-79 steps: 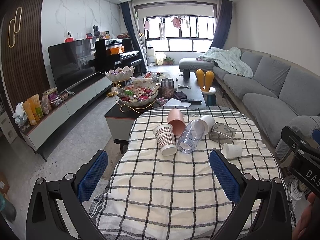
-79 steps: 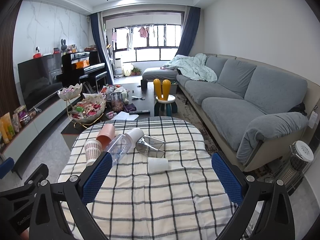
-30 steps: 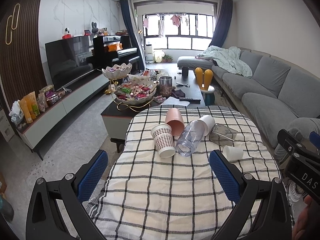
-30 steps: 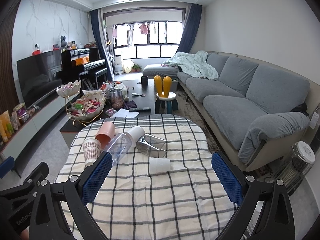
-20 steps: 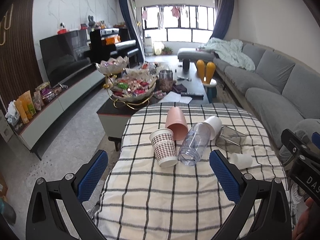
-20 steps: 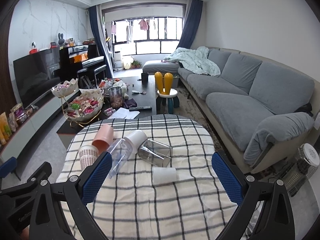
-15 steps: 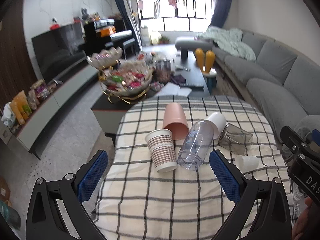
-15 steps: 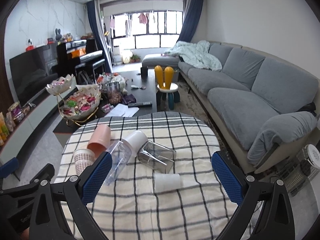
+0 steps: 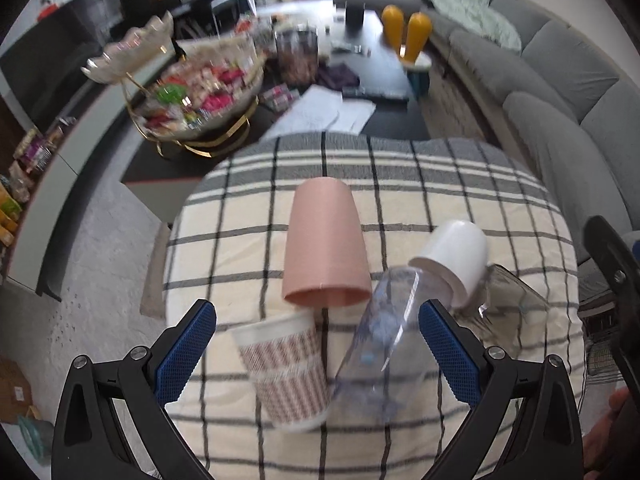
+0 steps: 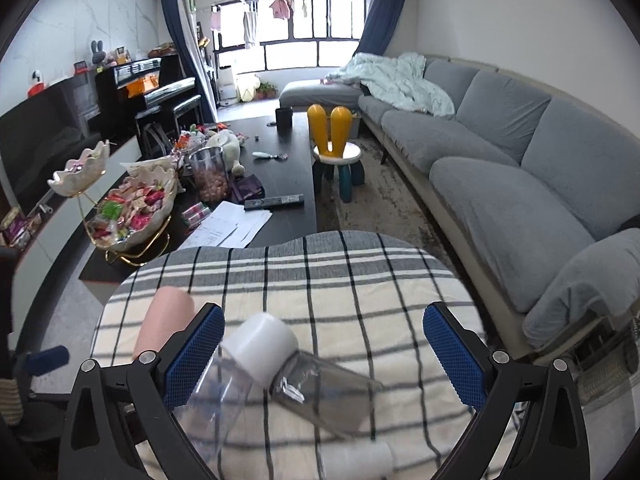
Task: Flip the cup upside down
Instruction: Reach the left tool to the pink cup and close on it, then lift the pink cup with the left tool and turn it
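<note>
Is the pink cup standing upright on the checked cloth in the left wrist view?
No, the pink cup lies on its side on the checked cloth, its open mouth facing the camera.

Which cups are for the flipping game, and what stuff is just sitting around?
For the job: patterned paper cup, pink cup, small white cup, grey glass cup, all on their sides.

Just lying about: clear bottle, sweets bowl, remote, yellow-eared stool.

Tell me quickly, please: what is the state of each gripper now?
Left gripper: open, holding nothing; the patterned cup and the bottle lie between its fingers.
Right gripper: open, holding nothing.
</note>
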`<action>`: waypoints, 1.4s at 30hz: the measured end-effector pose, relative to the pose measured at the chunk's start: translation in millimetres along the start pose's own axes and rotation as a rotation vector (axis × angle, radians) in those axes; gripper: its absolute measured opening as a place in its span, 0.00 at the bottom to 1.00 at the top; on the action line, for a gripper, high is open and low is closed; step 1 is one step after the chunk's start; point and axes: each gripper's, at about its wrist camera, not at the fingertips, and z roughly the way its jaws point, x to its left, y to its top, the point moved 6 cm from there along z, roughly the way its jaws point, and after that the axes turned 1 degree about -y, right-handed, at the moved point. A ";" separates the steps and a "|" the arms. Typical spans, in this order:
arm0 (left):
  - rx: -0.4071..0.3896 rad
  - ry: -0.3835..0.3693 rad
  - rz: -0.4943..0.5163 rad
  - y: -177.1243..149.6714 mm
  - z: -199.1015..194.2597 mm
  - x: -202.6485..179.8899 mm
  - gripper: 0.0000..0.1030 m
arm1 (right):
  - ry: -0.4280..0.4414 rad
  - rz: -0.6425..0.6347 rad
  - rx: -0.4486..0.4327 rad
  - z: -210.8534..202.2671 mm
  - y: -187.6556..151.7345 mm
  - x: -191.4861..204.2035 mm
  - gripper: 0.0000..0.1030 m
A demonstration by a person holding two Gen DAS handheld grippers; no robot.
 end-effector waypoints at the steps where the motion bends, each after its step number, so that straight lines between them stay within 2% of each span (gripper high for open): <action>1: 0.029 -0.008 -0.005 5.2 8.9 0.2 1.00 | 0.004 0.009 0.004 5.9 1.7 -0.8 0.97; 13: 0.269 -0.015 -0.030 33.0 87.4 -3.5 0.98 | 0.022 0.045 0.036 63.5 19.2 5.1 0.97; 16: 0.354 -0.048 -0.044 28.5 105.5 -3.3 0.92 | 0.032 0.056 0.053 73.4 17.6 7.2 0.97; 19: 0.388 -0.067 -0.045 27.0 116.0 -3.2 0.81 | 0.044 0.066 0.068 78.4 13.4 9.1 0.97; 22: 0.396 -0.064 -0.041 26.3 120.0 -1.9 0.70 | 0.049 0.064 0.081 81.9 10.3 10.7 0.97; 28: 0.379 -0.074 -0.033 27.6 117.2 1.7 0.70 | 0.052 0.071 0.072 78.7 9.7 12.1 0.97; 42: 0.269 -0.078 -0.015 46.4 84.2 -9.9 0.70 | 0.063 0.088 0.038 57.0 16.5 6.9 0.97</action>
